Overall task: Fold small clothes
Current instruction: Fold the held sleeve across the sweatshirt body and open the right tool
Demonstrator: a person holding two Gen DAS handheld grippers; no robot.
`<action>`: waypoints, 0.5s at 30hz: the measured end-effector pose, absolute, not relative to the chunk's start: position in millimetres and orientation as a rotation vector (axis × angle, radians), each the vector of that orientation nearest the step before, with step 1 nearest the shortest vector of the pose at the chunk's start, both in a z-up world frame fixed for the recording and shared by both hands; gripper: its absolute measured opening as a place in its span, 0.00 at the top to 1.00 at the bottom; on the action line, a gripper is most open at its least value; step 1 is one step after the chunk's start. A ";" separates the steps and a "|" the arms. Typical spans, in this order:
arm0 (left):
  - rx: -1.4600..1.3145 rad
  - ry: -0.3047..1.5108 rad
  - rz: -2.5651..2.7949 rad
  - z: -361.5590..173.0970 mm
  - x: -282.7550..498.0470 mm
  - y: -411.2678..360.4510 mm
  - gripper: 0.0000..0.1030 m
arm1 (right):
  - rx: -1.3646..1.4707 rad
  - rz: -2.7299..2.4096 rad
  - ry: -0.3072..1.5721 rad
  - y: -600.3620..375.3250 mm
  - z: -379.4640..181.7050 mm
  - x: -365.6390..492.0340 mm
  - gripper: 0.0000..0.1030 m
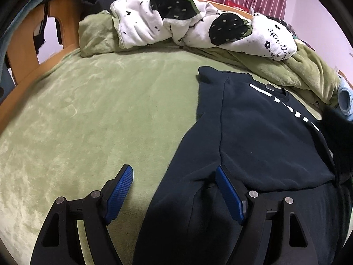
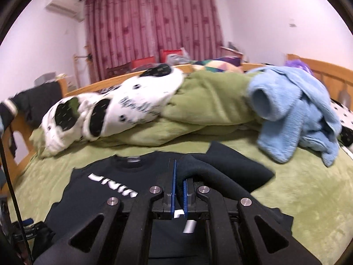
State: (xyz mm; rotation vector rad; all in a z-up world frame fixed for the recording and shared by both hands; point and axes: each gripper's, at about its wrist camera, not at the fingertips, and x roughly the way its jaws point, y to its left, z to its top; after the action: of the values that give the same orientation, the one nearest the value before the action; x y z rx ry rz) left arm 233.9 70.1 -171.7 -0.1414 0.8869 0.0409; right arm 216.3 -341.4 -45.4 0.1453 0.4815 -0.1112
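Observation:
A dark navy sweatshirt (image 1: 264, 132) with white letters lies flat on the green bed cover (image 1: 99, 110), its left sleeve folded in over the body. My left gripper (image 1: 174, 172) is open above the sweatshirt's lower left edge, empty. In the right wrist view the sweatshirt (image 2: 106, 190) lies below my right gripper (image 2: 179, 172), which is shut on a fold of the sweatshirt's right side, with dark cloth (image 2: 198, 170) looping up over its right finger.
A white blanket with black strawberries (image 1: 176, 22) and bunched green bedding (image 2: 209, 101) lie along the far side of the bed. A light blue fleece garment (image 2: 297, 114) lies at the right. Wooden bed rails (image 1: 28, 44) edge the bed.

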 end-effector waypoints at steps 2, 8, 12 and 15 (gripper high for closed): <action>-0.155 0.893 0.027 -172.5 234.0 70.2 0.26 | 0.119 -0.078 0.511 -320.8 -54.7 220.2 0.95; -0.150 0.887 0.004 -173.2 231.9 67.8 0.26 | 0.066 -0.020 0.671 -279.0 -117.6 236.2 0.93; -0.159 0.876 -0.010 -171.0 231.6 67.5 0.26 | 0.042 0.015 0.772 -268.6 -149.2 239.1 0.82; -0.142 0.883 -0.016 -172.8 231.9 60.8 0.26 | 0.035 0.062 0.805 -268.8 -148.2 231.7 0.68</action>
State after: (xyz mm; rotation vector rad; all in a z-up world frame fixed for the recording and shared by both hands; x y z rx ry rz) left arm 231.9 60.8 -172.8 -0.1422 0.8829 -0.0164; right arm 231.7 -268.8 -148.2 0.0346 0.8048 0.0620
